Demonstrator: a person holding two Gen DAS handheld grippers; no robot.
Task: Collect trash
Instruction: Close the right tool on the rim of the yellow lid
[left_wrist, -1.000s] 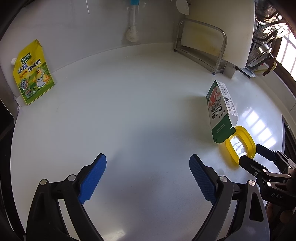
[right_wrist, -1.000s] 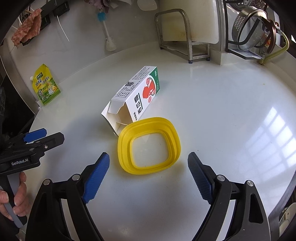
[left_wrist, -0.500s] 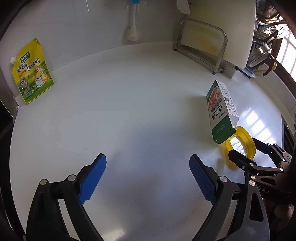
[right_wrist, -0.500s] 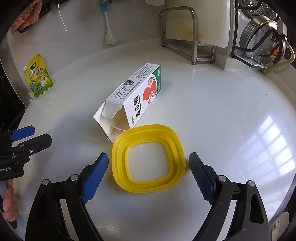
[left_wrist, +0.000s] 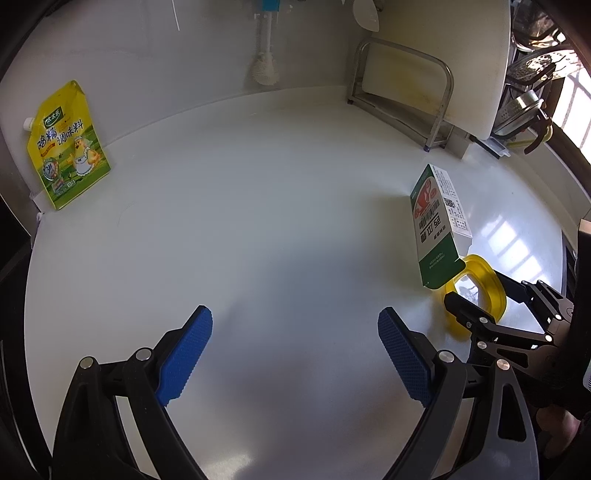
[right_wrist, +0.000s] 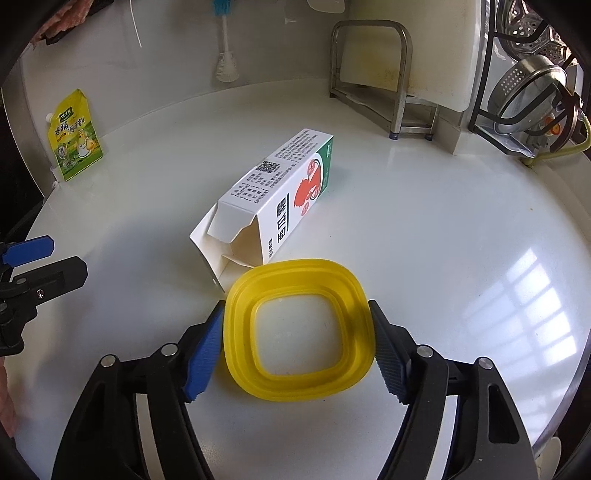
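Ahead of your left gripper (left_wrist: 295, 354) the white counter (left_wrist: 258, 240) lies open as far as the yellow pouch (left_wrist: 66, 147) against the back wall. Your right gripper (right_wrist: 297, 349) has the yellow ring (right_wrist: 299, 387) between its fingers, with the open carton (right_wrist: 273, 199) just beyond blocking forward travel; the counter to the right is bare.

- The yellow pouch (left_wrist: 68, 146) leaning on the wall at the far left of the bench (left_wrist: 258, 221) carries large Chinese characters, 鸡精调味料, under a small green brand badge that looks like 太太乐; its finer print is too small to read.
- The green and white carton (right_wrist: 280, 195) lying on its side bears big Chinese characters along its long face, not surely legible, with a red emblem, a QR code (right_wrist: 270, 167) and a block of tiny unreadable print.
- From the left wrist view the carton also shows a barcode (left_wrist: 426, 220).
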